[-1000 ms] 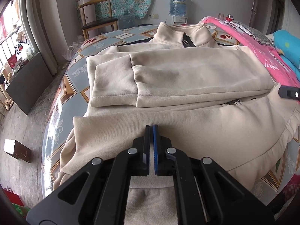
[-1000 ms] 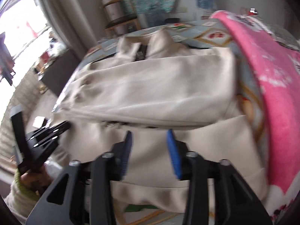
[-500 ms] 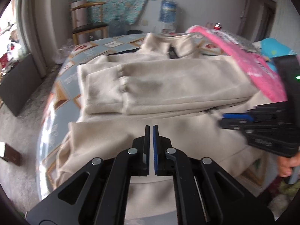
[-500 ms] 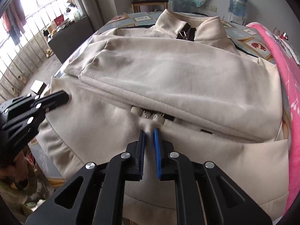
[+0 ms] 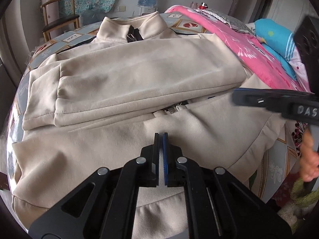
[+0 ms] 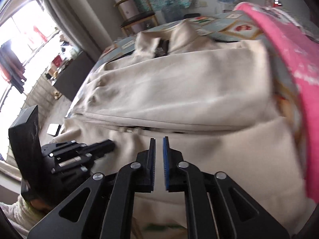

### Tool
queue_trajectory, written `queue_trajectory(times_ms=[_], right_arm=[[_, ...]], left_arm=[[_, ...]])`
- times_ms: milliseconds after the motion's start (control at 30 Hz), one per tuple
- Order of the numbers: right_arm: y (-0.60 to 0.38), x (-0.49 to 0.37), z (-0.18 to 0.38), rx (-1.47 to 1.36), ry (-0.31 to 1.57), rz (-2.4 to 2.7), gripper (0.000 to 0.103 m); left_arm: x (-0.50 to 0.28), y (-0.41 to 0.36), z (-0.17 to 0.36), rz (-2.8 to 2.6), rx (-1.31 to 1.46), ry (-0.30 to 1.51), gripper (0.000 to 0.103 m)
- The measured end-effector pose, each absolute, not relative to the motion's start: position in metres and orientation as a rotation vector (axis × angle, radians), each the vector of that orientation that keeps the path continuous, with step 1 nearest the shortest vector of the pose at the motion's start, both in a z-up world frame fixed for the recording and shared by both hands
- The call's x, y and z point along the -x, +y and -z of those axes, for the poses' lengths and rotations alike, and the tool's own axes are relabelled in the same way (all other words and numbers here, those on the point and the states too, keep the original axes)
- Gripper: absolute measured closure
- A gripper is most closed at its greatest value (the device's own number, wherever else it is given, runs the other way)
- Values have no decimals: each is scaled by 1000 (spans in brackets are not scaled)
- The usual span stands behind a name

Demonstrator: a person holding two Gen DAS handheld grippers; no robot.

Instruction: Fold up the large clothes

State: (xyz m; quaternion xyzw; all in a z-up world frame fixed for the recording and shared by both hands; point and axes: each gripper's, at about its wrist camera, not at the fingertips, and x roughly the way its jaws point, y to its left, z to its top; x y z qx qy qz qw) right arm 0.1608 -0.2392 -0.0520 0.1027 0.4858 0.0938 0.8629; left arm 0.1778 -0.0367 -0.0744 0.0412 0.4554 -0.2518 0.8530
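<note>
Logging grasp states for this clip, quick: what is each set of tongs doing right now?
Left tongs: closed, nothing visibly pinched, over the jacket.
Right tongs: slightly open, holding nothing.

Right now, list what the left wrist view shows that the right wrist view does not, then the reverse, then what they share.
Only the left wrist view: the blue pillow beyond the pink blanket, and the left gripper from behind, jaws shut with no cloth between them.

Only the right wrist view: the bright window with a railing, and the right gripper from behind, jaws slightly apart.

Both: the beige jacket with sleeves folded across its front, the patterned bedspread, the wooden chair, the pink blanket, and each view catches the other gripper.
</note>
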Motion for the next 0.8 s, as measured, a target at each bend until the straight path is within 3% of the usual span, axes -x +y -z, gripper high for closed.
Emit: queue_trajectory(times_ms=[67, 233, 333, 467, 567, 800], right_arm=[[-258, -149, 49, -150, 1021, -104, 79], [-302, -139, 68, -12, 1048, 163, 78], [-319, -140, 77, -104, 1047, 151, 78], [-306, -134, 55, -93, 1014, 84, 78], [-279, -124, 40, -90, 997, -84, 60], [-217, -101, 56, -8, 1054, -231, 60]], left_arm=[[-178, -37, 74, 525, -87, 959, 99], [-179, -37, 74, 523, -85, 958, 99], [-181, -37, 74, 527, -81, 962, 99], [-181, -37, 73, 532, -89, 965, 99], [-182, -33, 72, 541, -71, 972, 99], [-139, -9, 41, 588, -84, 858, 99]])
